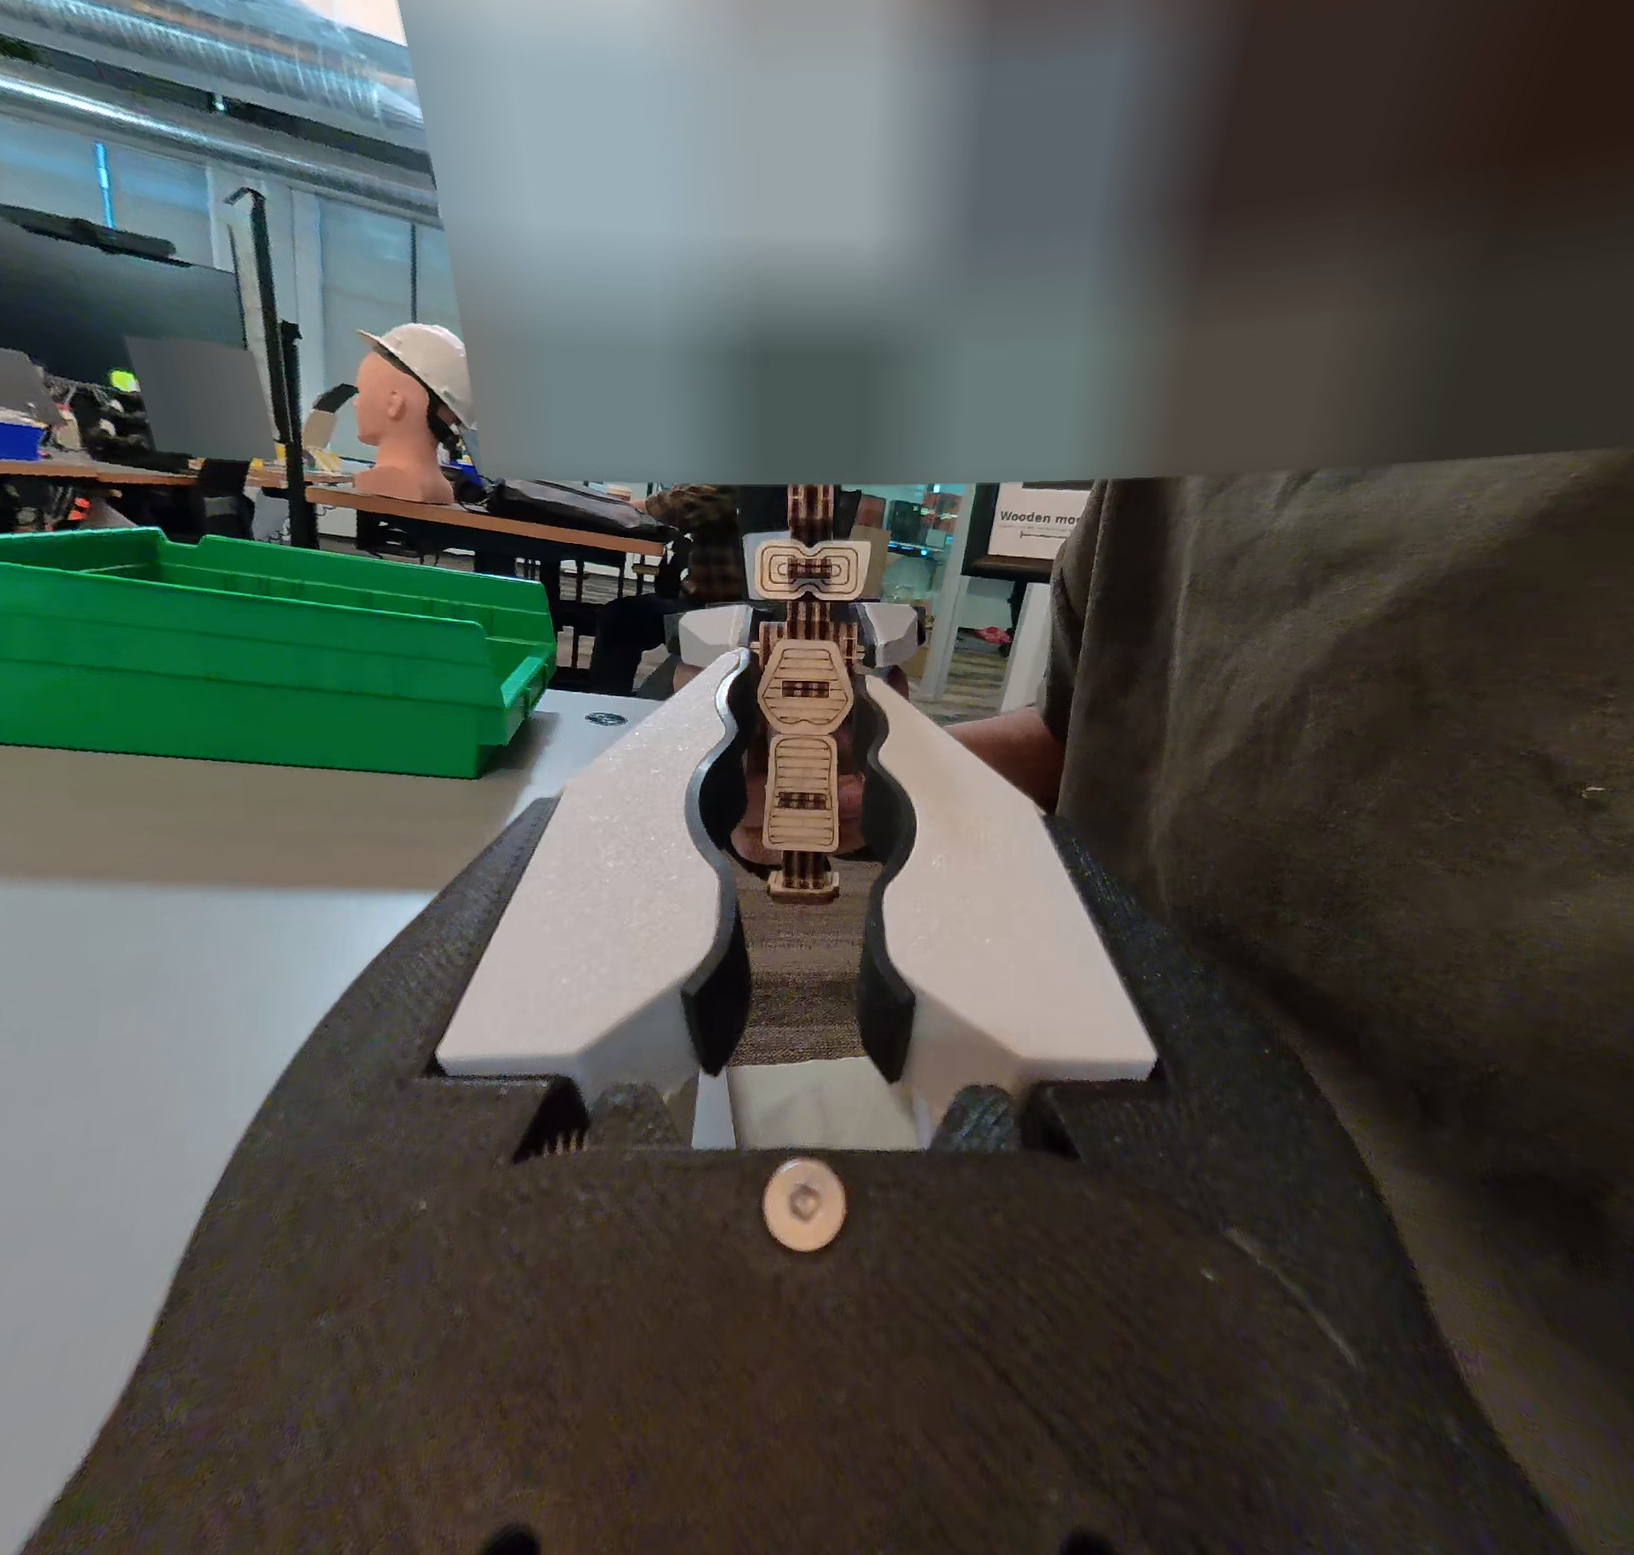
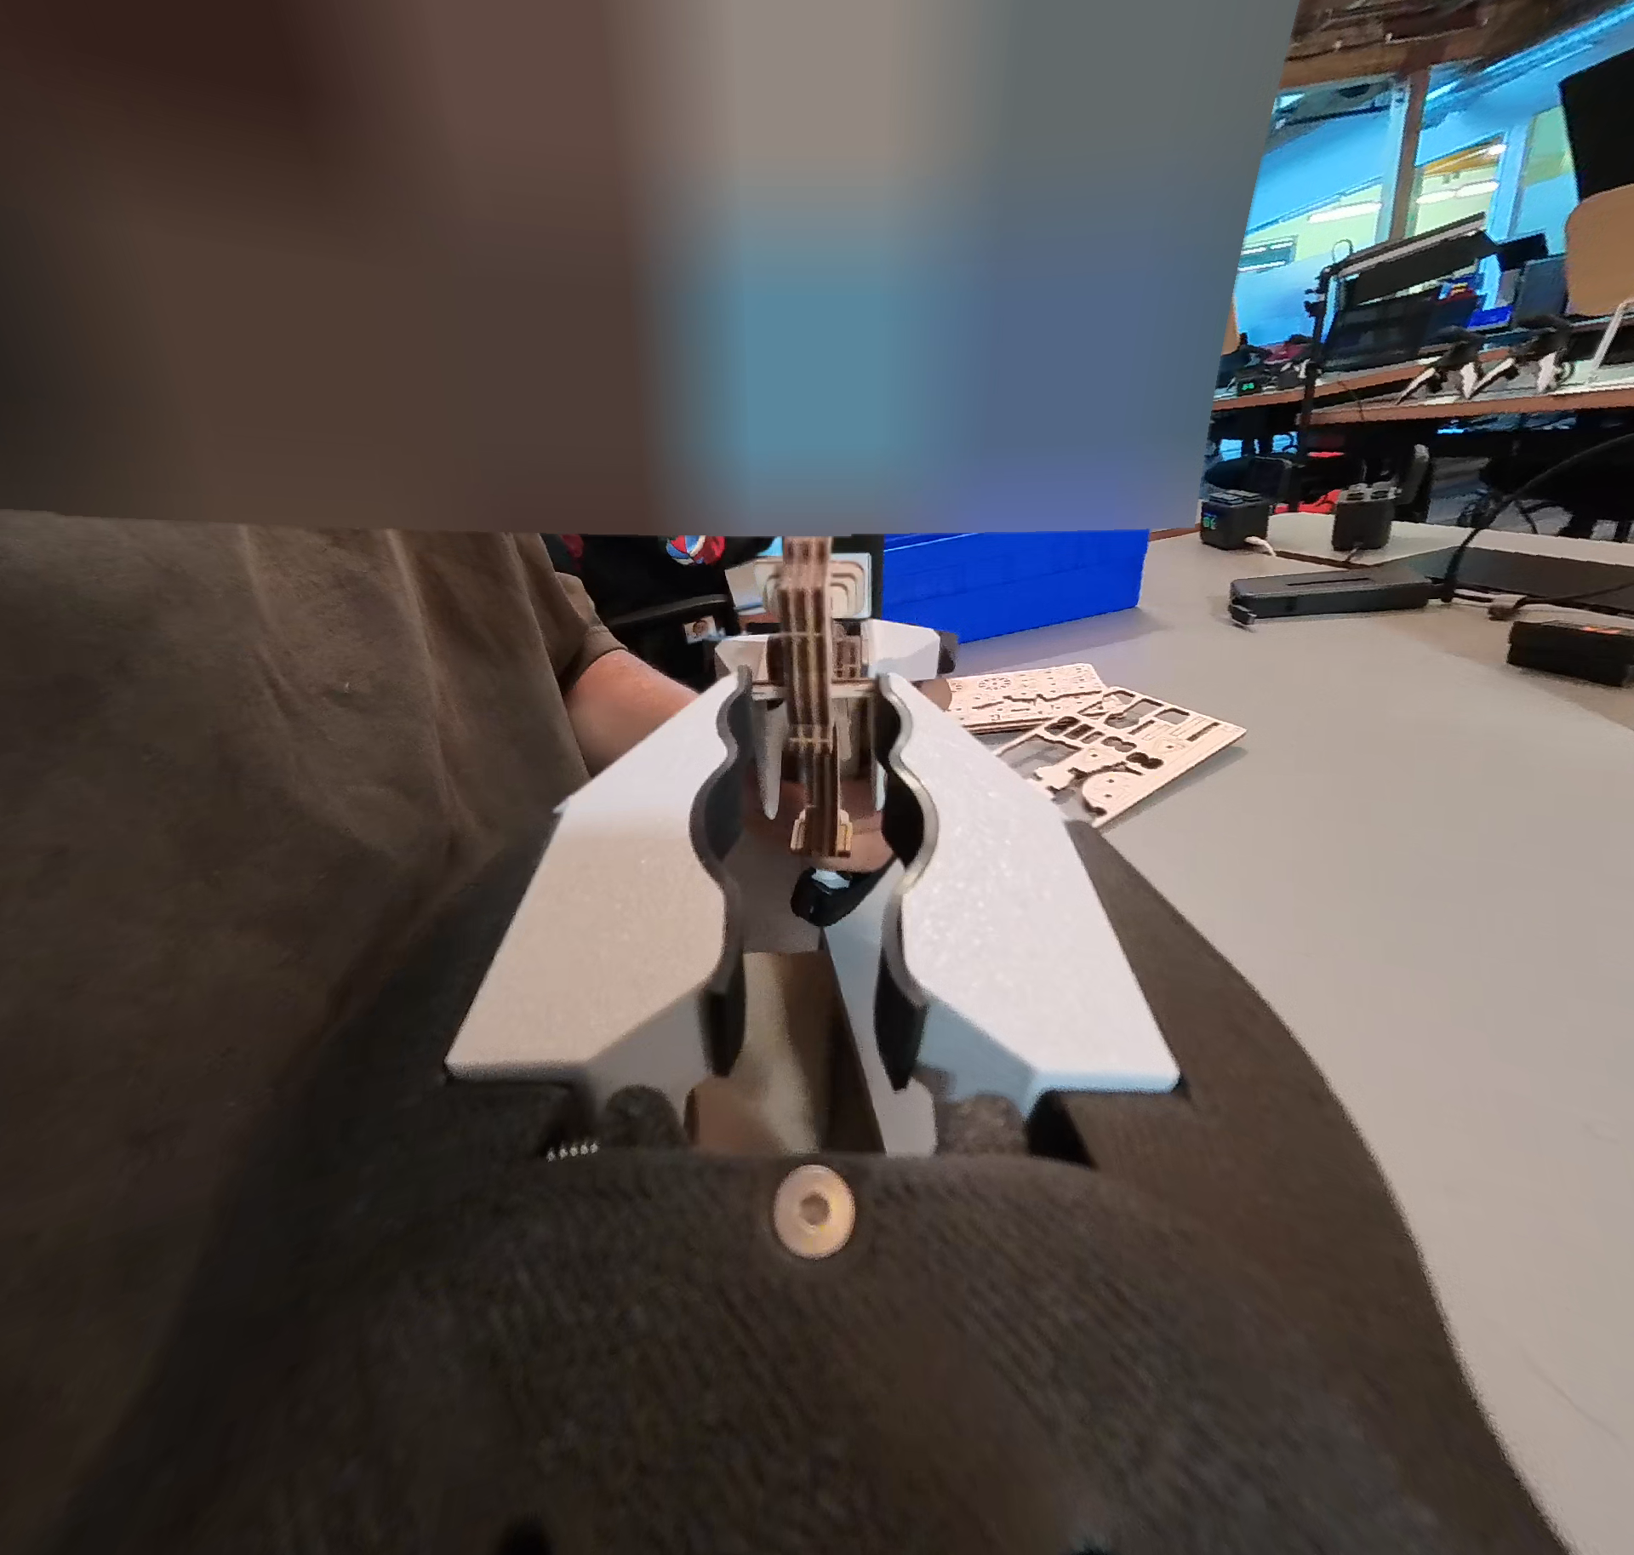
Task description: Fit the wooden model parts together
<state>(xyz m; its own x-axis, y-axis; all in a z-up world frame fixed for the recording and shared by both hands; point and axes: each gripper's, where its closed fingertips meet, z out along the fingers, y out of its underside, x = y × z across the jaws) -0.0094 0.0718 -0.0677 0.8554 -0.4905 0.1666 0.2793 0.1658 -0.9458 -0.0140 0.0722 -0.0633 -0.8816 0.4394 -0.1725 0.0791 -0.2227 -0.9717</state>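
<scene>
The grey table (image 2: 1326, 938) spreads below both tools. A green bin (image 1: 265, 655) rests on it, and wooden part sheets (image 2: 1096, 743) lie flat there. Above the table, the left gripper (image 1: 803, 690) and right gripper (image 2: 813, 708) each clench the upright wooden model (image 1: 800, 717) from opposite sides.

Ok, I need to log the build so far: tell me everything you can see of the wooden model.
The wooden model is a slim stack of pale laser-cut plywood layers with dark burnt edges. Three engraved plates sit along its face, lined like seat cushions. It stands upright in the air between both grippers. The right gripper pinches it by a thin cross-piece near the tips; the left gripper closes around its middle.
</scene>
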